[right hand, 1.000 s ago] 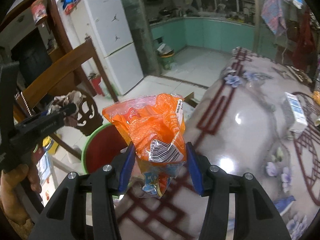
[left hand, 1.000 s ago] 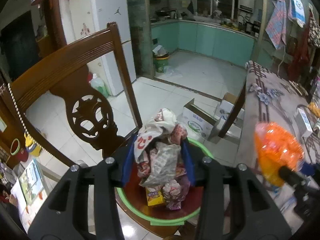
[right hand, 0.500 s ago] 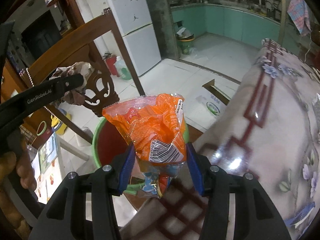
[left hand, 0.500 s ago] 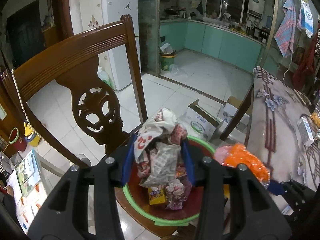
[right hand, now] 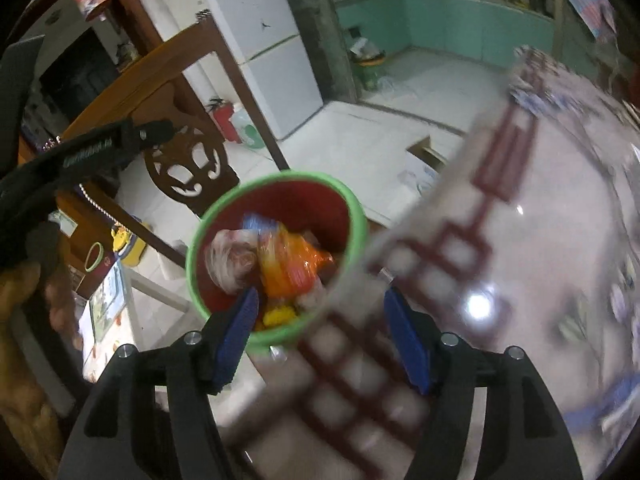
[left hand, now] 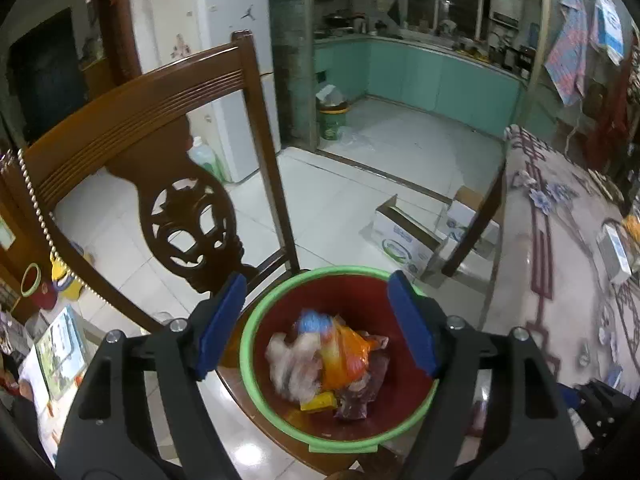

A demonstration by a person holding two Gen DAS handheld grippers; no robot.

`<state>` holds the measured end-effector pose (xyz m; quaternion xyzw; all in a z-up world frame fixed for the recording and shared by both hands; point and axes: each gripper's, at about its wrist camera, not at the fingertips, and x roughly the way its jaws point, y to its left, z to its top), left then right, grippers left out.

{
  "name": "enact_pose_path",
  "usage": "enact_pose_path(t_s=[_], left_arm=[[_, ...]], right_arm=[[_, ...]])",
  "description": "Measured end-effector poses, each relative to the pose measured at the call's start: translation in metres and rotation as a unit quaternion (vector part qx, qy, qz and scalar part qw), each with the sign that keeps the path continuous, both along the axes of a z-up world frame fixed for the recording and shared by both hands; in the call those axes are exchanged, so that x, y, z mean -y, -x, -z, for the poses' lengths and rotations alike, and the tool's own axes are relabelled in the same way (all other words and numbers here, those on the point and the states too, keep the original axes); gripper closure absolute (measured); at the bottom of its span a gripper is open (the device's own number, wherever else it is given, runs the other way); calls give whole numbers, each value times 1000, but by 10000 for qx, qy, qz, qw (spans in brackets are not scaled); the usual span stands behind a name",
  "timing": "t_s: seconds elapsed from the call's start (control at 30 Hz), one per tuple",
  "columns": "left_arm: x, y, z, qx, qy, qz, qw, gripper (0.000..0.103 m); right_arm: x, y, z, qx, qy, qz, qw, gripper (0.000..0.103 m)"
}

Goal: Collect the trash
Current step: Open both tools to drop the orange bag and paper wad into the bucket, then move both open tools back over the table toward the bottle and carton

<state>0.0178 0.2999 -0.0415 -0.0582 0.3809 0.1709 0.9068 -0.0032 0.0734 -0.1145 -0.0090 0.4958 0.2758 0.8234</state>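
Observation:
A red bin with a green rim (left hand: 276, 416) (right hand: 352, 204) stands on a wooden chair seat beside the table. Inside lie a crumpled whitish wrapper bundle (left hand: 292, 364) (right hand: 230, 260), an orange plastic bag (left hand: 344, 354) (right hand: 290, 266) and other wrappers. My left gripper (left hand: 316, 320) is open and empty just above the bin. My right gripper (right hand: 324, 330) is open and empty above the bin's near rim and the table edge. The left gripper also shows in the right wrist view (right hand: 100, 146), at the left.
A carved wooden chair back (left hand: 160, 152) rises behind the bin. The table with a floral, red-patterned cover (left hand: 560, 240) (right hand: 520, 240) lies to the right, with a small box (left hand: 614, 252) on it. Cardboard boxes (left hand: 404, 236) lie on the tiled floor.
Both grippers opened. The wrapper bundle dropped from the left gripper and the orange bag from the right gripper; both now lie in the bin.

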Motion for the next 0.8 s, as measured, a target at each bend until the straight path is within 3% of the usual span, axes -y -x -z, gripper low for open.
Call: enact_pose_path(t_s=[0.23,0.4,0.47,0.5,0.57,0.63,0.8], left_arm=[[24,-6,-4,23,171,308,9994,27],[68,-16,-15,196,275,772,9964,22],[88,-22,-16,155,453,1029,9935,22],[104,-24,-17,137,588,1243,9904,22],[133,-26,-19,115,743,1636,9837,20],[165,-26,-20,104,785,2021,9762,17],[220,-28,-11,-110,632,2510,9659,17]], right_arm=[[91,54,-4,-49,392,575,9976,39],[193,74,-19,-11,404,1865,9816,39],[248,72,-35,90,313,2541,9666,36],[268,70,-40,119,292,2796,9596,28],[327,59,-59,146,-7,3543,9350,23],[366,45,-71,172,-191,3940,9187,16],[443,-6,-72,140,321,4590,8877,14]])
